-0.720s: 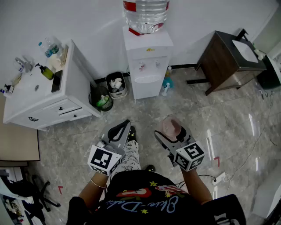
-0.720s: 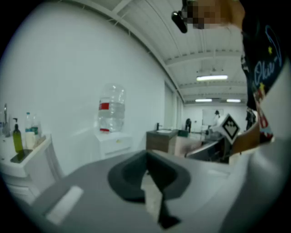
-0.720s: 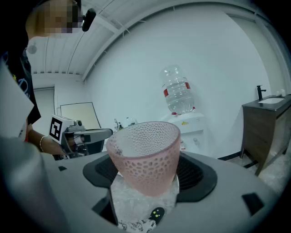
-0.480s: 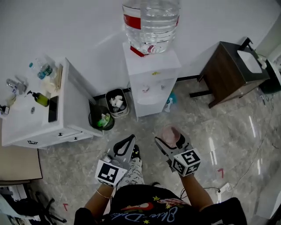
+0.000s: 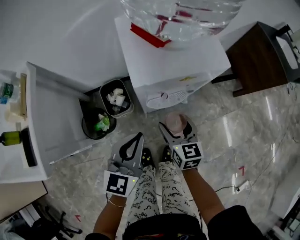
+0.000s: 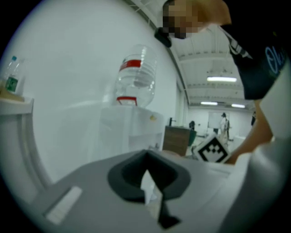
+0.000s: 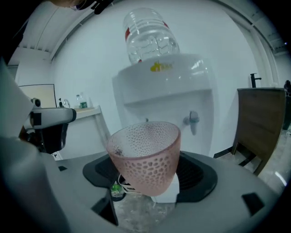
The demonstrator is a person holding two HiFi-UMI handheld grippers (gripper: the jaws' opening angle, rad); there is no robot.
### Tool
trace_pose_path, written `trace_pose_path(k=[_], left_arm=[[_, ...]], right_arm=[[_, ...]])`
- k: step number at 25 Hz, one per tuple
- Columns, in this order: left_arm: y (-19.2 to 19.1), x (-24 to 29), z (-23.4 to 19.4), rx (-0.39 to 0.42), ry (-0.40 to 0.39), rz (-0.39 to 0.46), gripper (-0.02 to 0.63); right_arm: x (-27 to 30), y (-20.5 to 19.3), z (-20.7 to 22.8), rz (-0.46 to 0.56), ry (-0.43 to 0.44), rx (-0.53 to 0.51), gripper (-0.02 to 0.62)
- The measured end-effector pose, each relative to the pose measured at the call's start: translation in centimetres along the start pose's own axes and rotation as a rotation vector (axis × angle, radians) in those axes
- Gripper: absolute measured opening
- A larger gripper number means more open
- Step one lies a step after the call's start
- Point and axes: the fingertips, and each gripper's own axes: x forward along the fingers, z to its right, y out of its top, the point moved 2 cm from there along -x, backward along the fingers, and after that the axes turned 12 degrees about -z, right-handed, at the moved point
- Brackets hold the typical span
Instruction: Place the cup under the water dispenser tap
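Observation:
A pink, dimpled translucent cup [image 7: 145, 154] stands upright between the jaws of my right gripper [image 7: 150, 179], which is shut on it. Seen from the head view, the cup [image 5: 176, 123] hangs just in front of the white water dispenser [image 5: 171, 65], below its big clear bottle [image 5: 183, 14]. A grey tap [image 7: 193, 119] shows on the dispenser's front recess, above and beyond the cup. My left gripper [image 5: 138, 137] is beside it on the left, shut and with nothing in it; its closed tips [image 6: 146, 157] point toward the dispenser.
A small bin with white rubbish [image 5: 115, 97] and a round black bin [image 5: 97, 124] stand left of the dispenser. A white cabinet [image 5: 51, 117] is further left, a dark wooden cabinet [image 5: 262, 56] at the right. A cable [image 5: 234, 187] lies on the marble floor.
The person has stepped closer to the dispenser, which now fills the top of the head view. Both grippers have come forward with it, the cup still held in the right one.

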Motion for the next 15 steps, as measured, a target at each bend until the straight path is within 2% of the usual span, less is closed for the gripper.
trace_pose_path(k=[2,4,10,13,15], left_arm=[[-1.6,2.2,-0.7,-0.069,0.007,0.009,0.0],[-3.2,3.8,-0.4,-0.092,0.0,0.012,0.0],[-6.5,6.2,0.6,-0.174,-0.008,-0.026,0.0],[-6.4,6.1,0.8,-0.193,0.005,-0.034,0.0],[-6.3,6.0,1.2,-0.179,-0.017,-0.045,0.0]], right_arm=[[3.7,-1.8,0.6,-0.031,0.04,0.012,0.354],[6.6,-3.3,1.1,-0.041,0.065,-0.003,0.354],[12.9,-4.4,4.3,0.033,-0.034,-0.04,0.354],[14.5,-5.2,4.5,0.018,-0.041,-0.055,0.354],[15.1,-5.7,4.4,0.005,-0.046,-0.059,0.354]])
